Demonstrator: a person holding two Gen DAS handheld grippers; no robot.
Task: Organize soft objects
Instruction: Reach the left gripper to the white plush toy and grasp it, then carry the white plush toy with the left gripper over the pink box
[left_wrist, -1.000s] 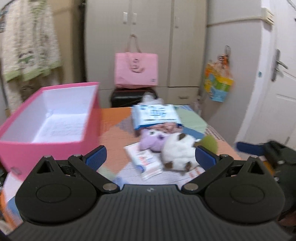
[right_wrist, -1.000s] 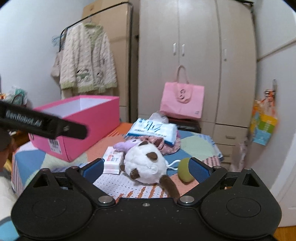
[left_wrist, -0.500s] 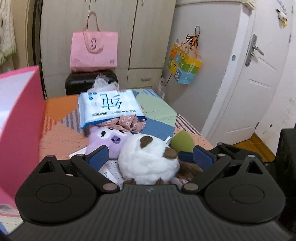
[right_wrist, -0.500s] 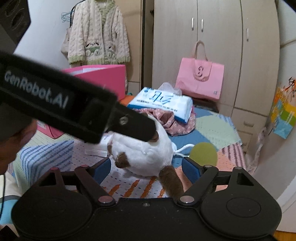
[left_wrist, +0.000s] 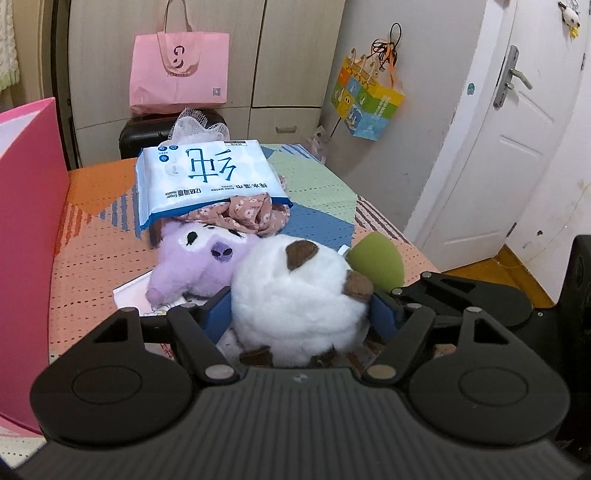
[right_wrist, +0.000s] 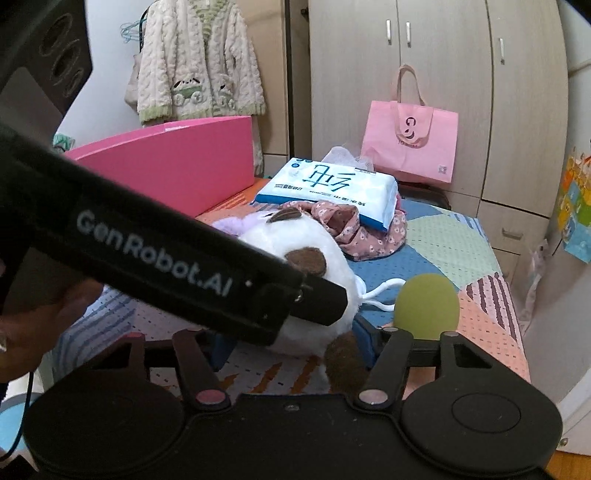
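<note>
White plush (left_wrist: 295, 302) with brown patches, on the patchwork table (left_wrist: 92, 251), set between the blue pads of the left gripper (left_wrist: 297, 317); both pads lie against its sides, jaws partly closed around it, firmness of the hold not clear. Right gripper (right_wrist: 295, 343): fingers (right_wrist: 221, 349) parted, one on each side of the plush's lower end and brown tail; whether they press it cannot be told, the left gripper's black arm crossing much of that view. Purple plush (left_wrist: 199, 266): on its side, touching the white plush on the left, lying on a flat white packet (left_wrist: 133, 291). Green sponge (left_wrist: 376, 262): egg-shaped, just beside the white plush on the right. Wipes pack (left_wrist: 207, 177): blue and white, behind the plush toys, resting on a floral cloth (left_wrist: 251, 216). White mesh puff (left_wrist: 199, 127): at the far edge of the table. Pink box (right_wrist: 177, 166): on the table's left side. Pink bag (left_wrist: 179, 70): behind the table, against the wardrobe.
</note>
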